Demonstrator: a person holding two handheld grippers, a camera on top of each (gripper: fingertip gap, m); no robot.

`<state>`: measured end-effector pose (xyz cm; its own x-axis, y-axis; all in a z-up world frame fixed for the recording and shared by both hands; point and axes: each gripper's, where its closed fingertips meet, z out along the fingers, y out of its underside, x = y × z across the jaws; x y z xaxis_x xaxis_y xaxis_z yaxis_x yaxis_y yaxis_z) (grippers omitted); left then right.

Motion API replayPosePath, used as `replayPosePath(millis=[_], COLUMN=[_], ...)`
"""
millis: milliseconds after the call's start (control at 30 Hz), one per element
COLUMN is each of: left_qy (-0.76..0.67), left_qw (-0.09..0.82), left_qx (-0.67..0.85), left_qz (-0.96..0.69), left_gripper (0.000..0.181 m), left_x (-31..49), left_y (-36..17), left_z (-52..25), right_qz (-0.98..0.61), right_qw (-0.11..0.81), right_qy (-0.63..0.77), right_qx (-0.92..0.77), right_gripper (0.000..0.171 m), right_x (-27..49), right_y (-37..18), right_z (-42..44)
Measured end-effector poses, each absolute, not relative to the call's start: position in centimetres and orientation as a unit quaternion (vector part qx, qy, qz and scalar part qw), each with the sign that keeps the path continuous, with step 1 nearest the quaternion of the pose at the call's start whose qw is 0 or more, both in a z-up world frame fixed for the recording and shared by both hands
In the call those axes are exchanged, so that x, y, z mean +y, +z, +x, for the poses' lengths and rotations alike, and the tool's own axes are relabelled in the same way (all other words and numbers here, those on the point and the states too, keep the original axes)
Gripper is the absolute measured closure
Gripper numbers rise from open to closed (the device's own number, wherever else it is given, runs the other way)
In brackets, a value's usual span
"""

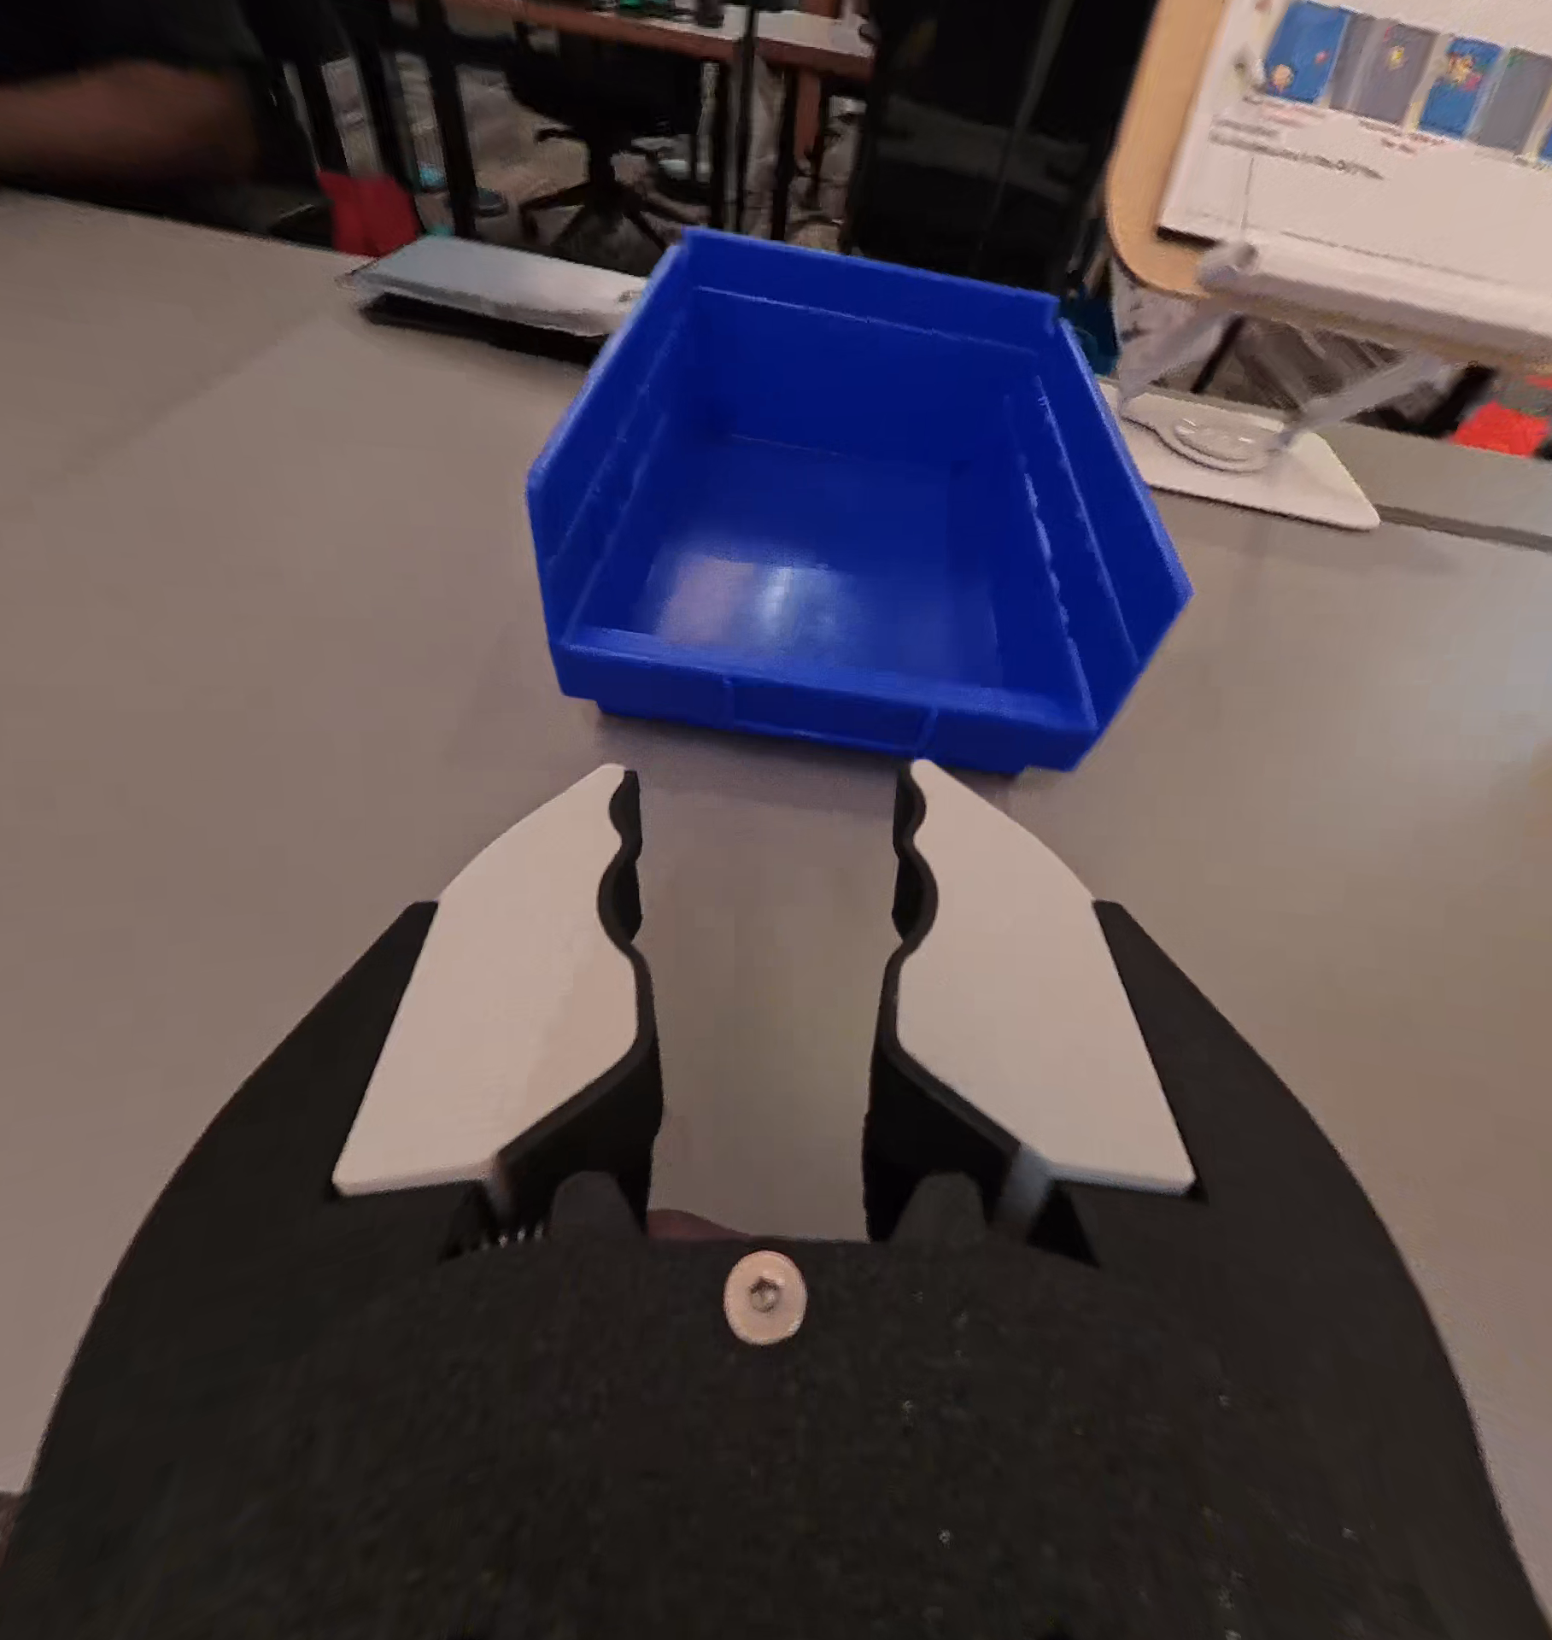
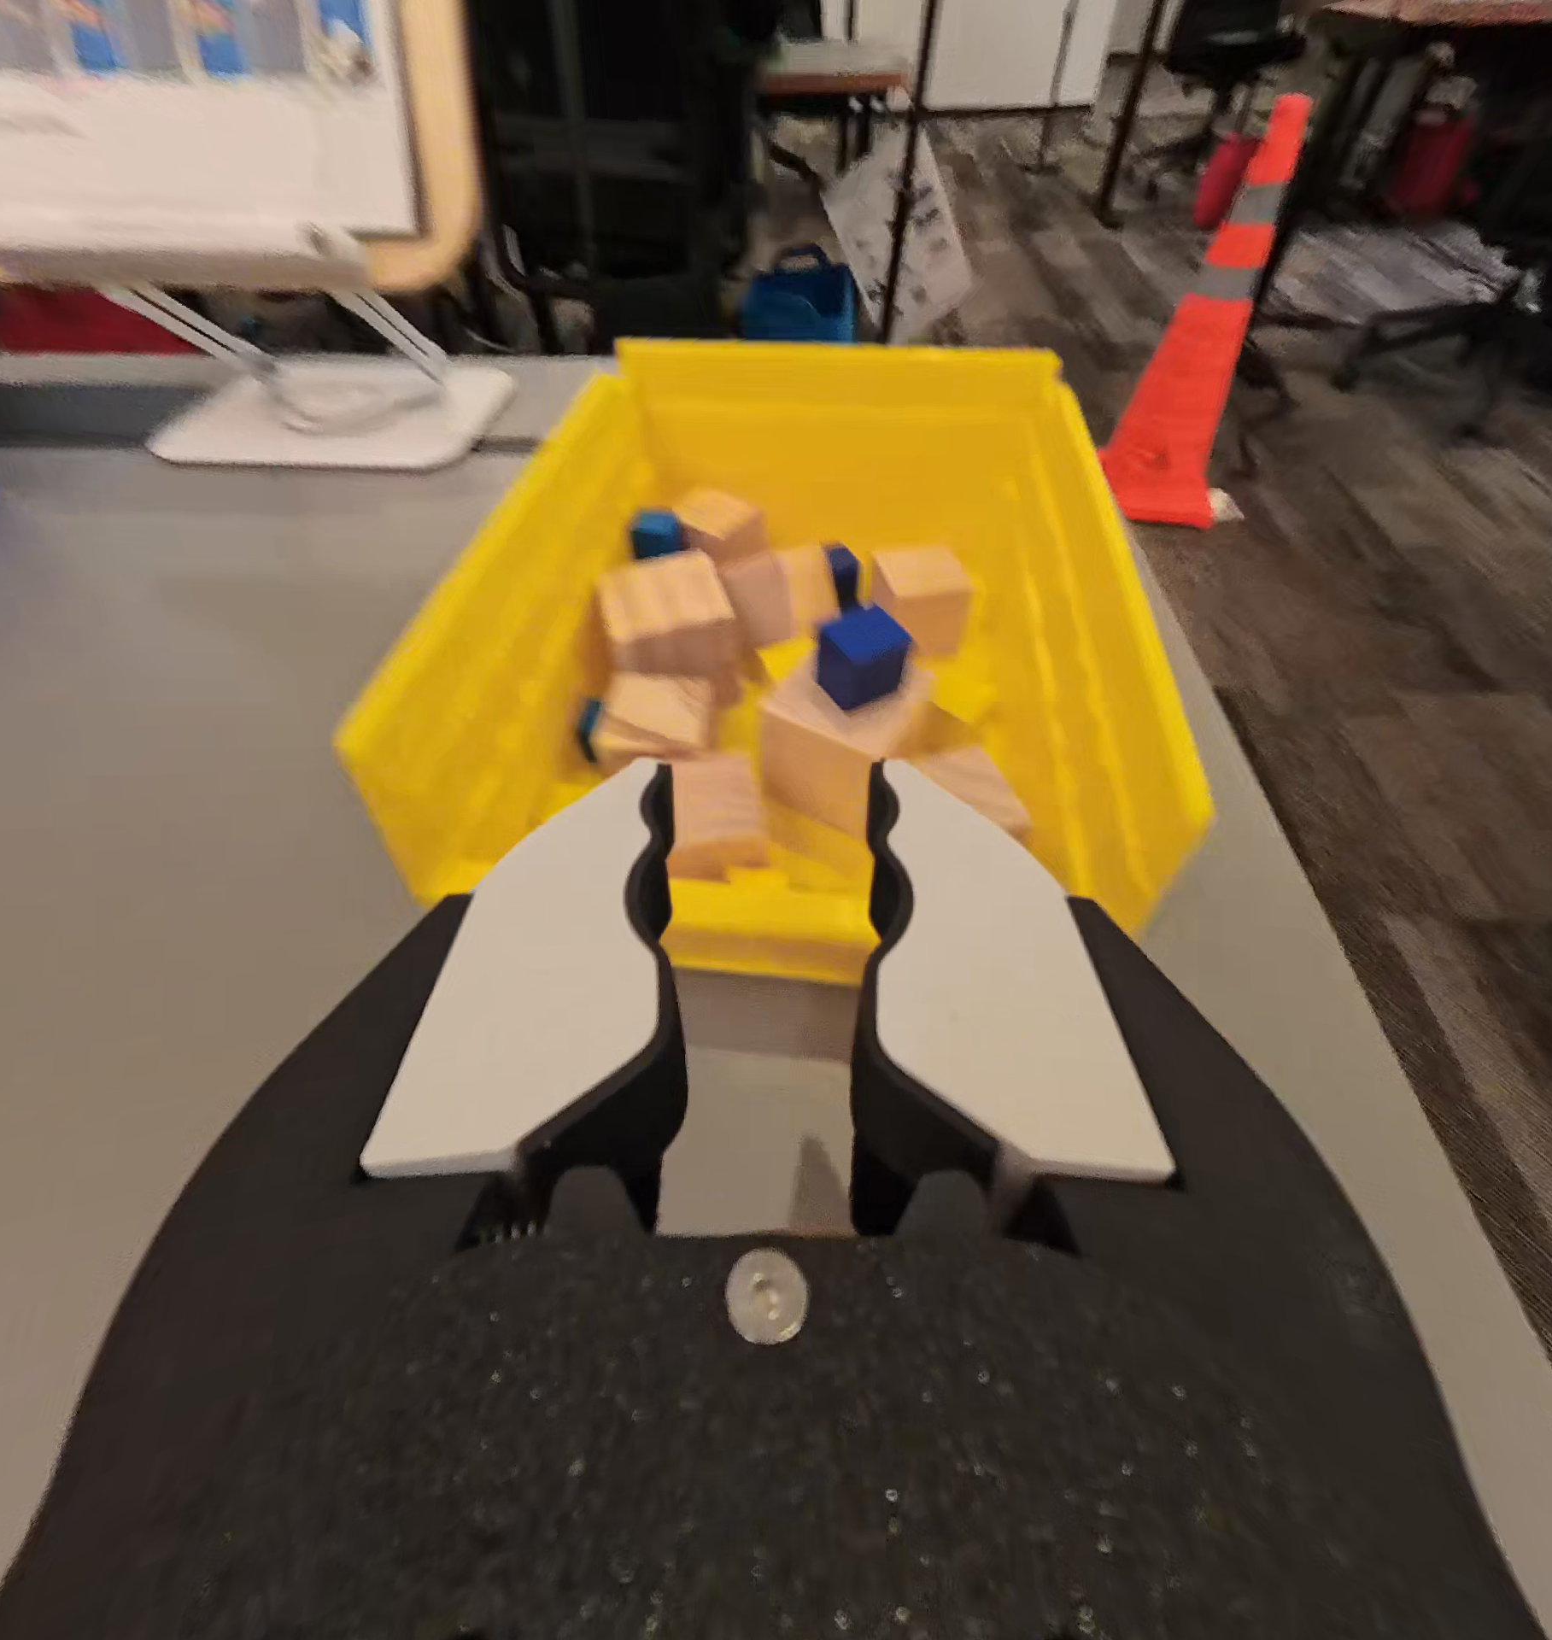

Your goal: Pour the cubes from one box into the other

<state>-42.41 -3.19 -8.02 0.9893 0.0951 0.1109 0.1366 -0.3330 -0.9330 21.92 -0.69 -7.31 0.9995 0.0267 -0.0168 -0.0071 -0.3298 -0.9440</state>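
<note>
A blue box (image 1: 1100, 550) stands empty on the grey table (image 1: 222, 621) in the left wrist view. My left gripper (image 1: 768, 781) is open and empty, just short of the box's low front wall. In the right wrist view a yellow box (image 2: 488, 692) holds several wooden cubes (image 2: 665, 612) and a few small blue cubes (image 2: 861, 657). My right gripper (image 2: 768, 776) is open and empty, its fingertips (image 2: 612, 799) over the yellow box's low front edge, touching nothing that I can see.
A white stand with a printed board (image 1: 1269, 461) sits at the back of the table; it also shows in the right wrist view (image 2: 328, 417). A flat grey device (image 1: 488, 288) lies at the far edge. The table's right edge (image 2: 1287, 887) drops to the floor, where an orange cone (image 2: 1198, 355) stands.
</note>
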Motion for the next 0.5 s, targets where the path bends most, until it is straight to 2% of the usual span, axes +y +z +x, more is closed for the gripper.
replayPosePath(millis=[167, 267, 500], left_qy=[-0.025, -0.037, -0.048], left_qw=[0.596, 0.585, 0.566], left_qx=[-0.016, -0.005, 0.005], left_qz=[-0.803, -0.810, -0.823], left_gripper=[0.127, 0.127, 0.127], left_x=[-3.0, -3.0, -3.2], left_y=[-7.6, -8.3, -9.2], left_z=[-40.4, -39.3, -38.8], right_qz=[-0.831, -0.826, -0.828], right_qw=[0.555, 0.558, 0.560], right_qy=[0.036, 0.058, -0.015], right_qx=[0.038, 0.049, 0.006], right_gripper=[0.130, 0.131, 0.131], right_x=[-0.5, -0.3, -0.3], right_y=[-11.0, -10.7, -10.6], right_z=[24.6, 23.9, 23.3])
